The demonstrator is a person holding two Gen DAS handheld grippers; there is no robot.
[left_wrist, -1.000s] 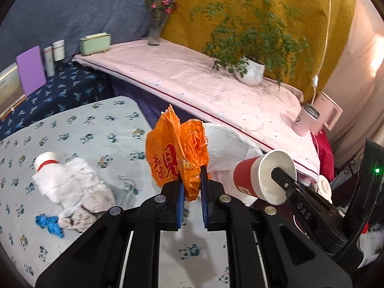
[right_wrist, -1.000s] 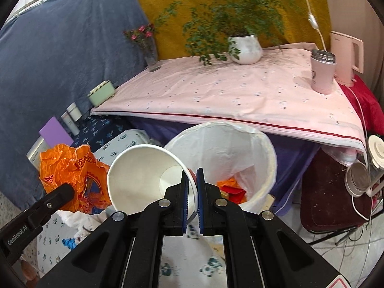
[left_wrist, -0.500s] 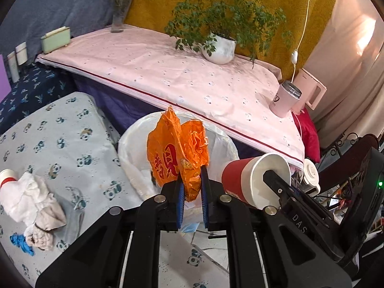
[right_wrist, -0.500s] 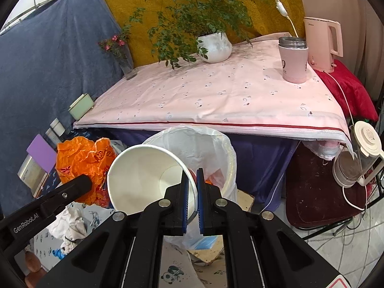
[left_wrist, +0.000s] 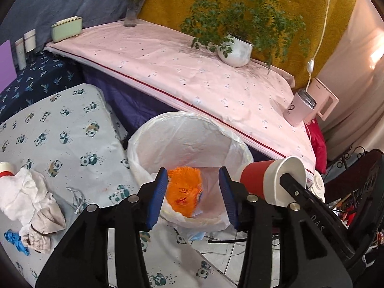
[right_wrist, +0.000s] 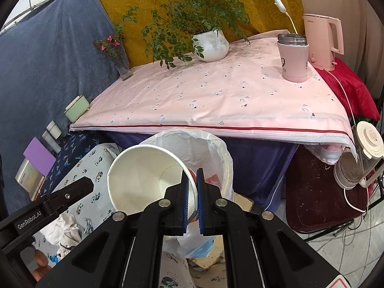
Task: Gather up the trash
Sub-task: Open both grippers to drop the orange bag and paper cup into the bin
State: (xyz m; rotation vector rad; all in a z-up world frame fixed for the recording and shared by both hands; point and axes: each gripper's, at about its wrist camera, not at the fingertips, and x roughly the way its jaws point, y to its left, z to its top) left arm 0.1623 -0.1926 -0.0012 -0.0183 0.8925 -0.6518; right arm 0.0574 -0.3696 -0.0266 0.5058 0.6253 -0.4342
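My left gripper (left_wrist: 193,195) is open over the white-lined trash bin (left_wrist: 148,141). The orange plastic bag (left_wrist: 184,194) is blurred below the open jaws, inside the bin. My right gripper (right_wrist: 192,200) is shut on the rim of a red paper cup (right_wrist: 141,175), tilted with its mouth toward the camera, just beside the bin (right_wrist: 216,148). The cup also shows in the left wrist view (left_wrist: 266,180), right of the bin.
Crumpled white tissues (left_wrist: 28,196), a red-and-white bottle (left_wrist: 6,168) and a blue scrap (left_wrist: 14,240) lie on the panda-print surface (left_wrist: 60,132). The pink-clothed table (right_wrist: 216,96) holds a potted plant (right_wrist: 211,44), tumbler (right_wrist: 294,57) and kettle (right_wrist: 322,40).
My left gripper has opened and let go of the orange bag, which has dropped into the bin. The right gripper still holds the cup beside the bin.
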